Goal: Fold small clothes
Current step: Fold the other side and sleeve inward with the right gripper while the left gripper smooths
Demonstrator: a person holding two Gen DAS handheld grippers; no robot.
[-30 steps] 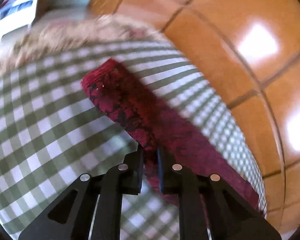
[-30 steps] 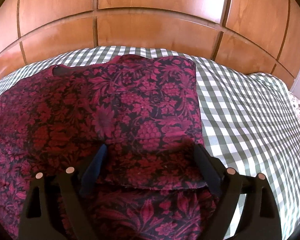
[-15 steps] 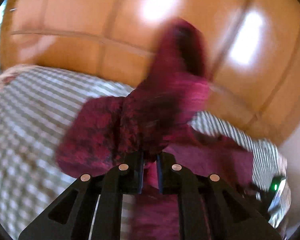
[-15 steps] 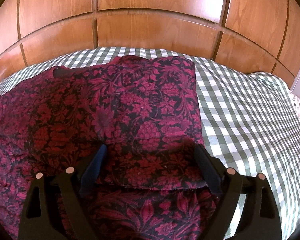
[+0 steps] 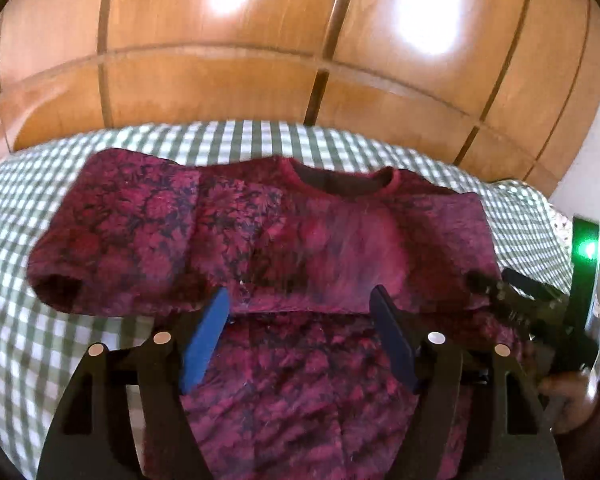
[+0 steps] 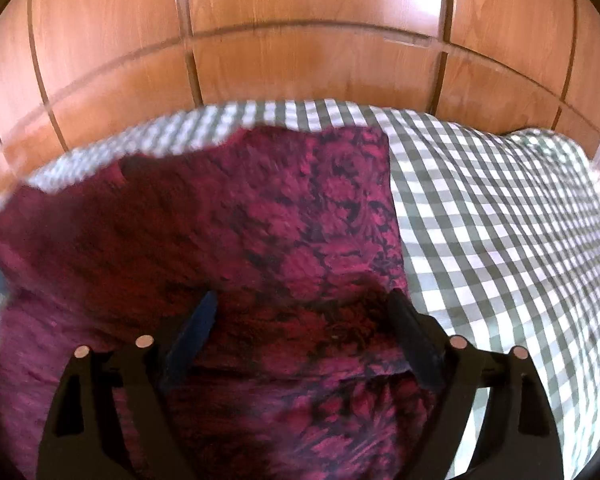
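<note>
A dark red floral top (image 5: 300, 232) lies flat on the bed, its neckline (image 5: 340, 178) toward the far side. Its left sleeve (image 5: 112, 232) is folded inward, cuff toward me. My left gripper (image 5: 299, 292) hovers over the chest of the top; its jaws are opening, with cloth below them but nothing pressed between the pads. My right gripper (image 6: 303, 295) stands wide over the right folded part of the top (image 6: 260, 240); its jaws are closing slightly and grip nothing. The right gripper (image 5: 540, 308) also shows at the right edge of the left wrist view.
A green and white checked bedcover (image 6: 500, 240) spreads under the top, with bare cover to the right and left (image 5: 20, 340). Glossy wooden wardrobe panels (image 5: 220, 80) rise behind the bed. A hand (image 5: 568, 400) and a green light (image 5: 588, 248) show at right.
The left gripper, shut on the sleeve, swung it from the left side of the bed over the top, then opened and let it go. The right gripper's view has shifted a little and blurred.
</note>
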